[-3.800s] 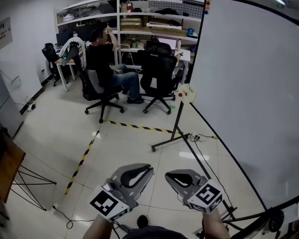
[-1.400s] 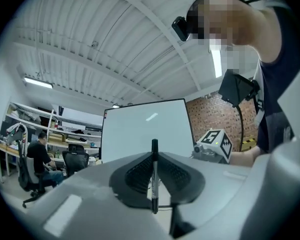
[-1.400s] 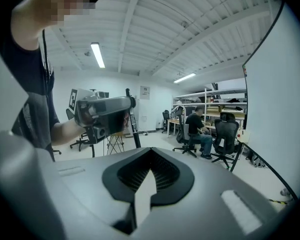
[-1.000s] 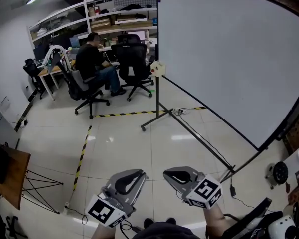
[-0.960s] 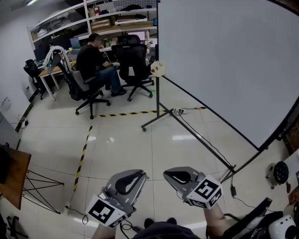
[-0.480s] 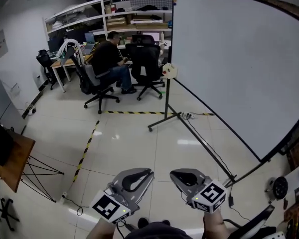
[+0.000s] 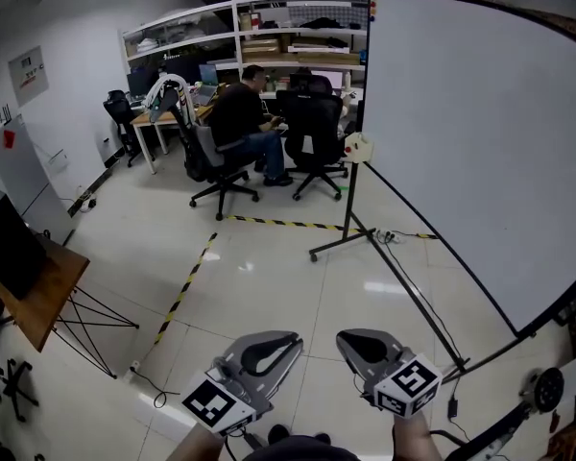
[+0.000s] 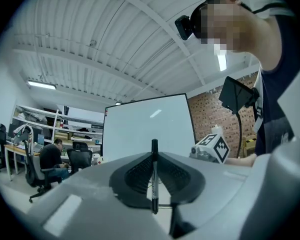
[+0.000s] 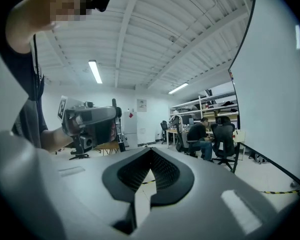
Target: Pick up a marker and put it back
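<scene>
A thin black marker [image 8: 154, 180] stands upright between the jaws of my left gripper [image 8: 154, 156], whose pads are shut on it. In the head view the left gripper [image 7: 269, 347] and the right gripper [image 7: 362, 344] sit side by side at the bottom, both pointing out over the floor; the marker does not show there. The right gripper [image 9: 150, 151] has its pads closed together at the tip, with nothing between them. A large whiteboard [image 7: 480, 133] on a stand fills the right side, well ahead of both grippers.
The whiteboard's black stand legs [image 7: 350, 243] and a cable run across the tiled floor. A person [image 7: 245, 113] sits at a desk among office chairs at the back. A wooden table [image 7: 38, 291] stands at the left. Yellow-black tape [image 7: 184, 288] marks the floor.
The head view has swung left, so the whiteboard sits further right and the desks nearer the middle. Both grippers stay low in the view, the left still shut on the marker.
</scene>
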{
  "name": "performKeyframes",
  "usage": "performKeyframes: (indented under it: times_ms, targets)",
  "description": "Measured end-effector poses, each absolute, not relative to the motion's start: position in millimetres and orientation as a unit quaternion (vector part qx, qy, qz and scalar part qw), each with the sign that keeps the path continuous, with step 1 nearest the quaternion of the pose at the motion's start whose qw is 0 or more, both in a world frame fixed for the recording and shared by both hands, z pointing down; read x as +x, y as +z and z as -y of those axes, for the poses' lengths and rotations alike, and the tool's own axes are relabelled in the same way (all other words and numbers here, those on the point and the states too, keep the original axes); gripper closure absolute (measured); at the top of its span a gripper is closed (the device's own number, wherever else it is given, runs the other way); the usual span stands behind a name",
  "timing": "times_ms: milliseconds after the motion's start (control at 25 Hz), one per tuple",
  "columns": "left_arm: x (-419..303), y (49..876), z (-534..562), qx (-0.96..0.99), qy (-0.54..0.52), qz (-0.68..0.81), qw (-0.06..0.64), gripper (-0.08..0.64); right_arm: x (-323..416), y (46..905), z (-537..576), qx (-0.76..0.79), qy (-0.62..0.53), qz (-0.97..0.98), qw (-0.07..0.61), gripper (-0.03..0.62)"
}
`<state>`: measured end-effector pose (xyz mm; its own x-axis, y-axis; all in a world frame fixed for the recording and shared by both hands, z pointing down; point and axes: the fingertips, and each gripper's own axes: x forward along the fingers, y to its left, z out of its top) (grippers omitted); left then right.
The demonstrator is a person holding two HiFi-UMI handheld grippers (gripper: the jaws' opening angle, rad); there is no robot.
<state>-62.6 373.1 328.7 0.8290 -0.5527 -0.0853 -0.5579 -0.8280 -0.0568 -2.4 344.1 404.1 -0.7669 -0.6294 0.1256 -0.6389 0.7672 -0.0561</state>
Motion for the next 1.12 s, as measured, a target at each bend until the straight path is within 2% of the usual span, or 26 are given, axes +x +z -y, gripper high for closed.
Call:
performKeyframes:
  times_ms: [440,800,1120]
  targets:
    - [-56.3,325.5,-375.8,-0.955,0.030,-0.292,0.037,0.528,-4.3,400.9,-348.7,0.321,0.047,0.945,0.042,0.592]
    - [-6.2,334.1,-374.9,-0.967,0.035,-0.251,0.032,0.528,34.4,411.7,-361.9,0.335,0.052,0.938,0.076,0.592]
    - [13.1,321.4,-375.1,-0.969,0.040,-0.238,0.048,0.528,55.6,398.4,-357.5,0.345,0.032,0.936,0.066,0.592]
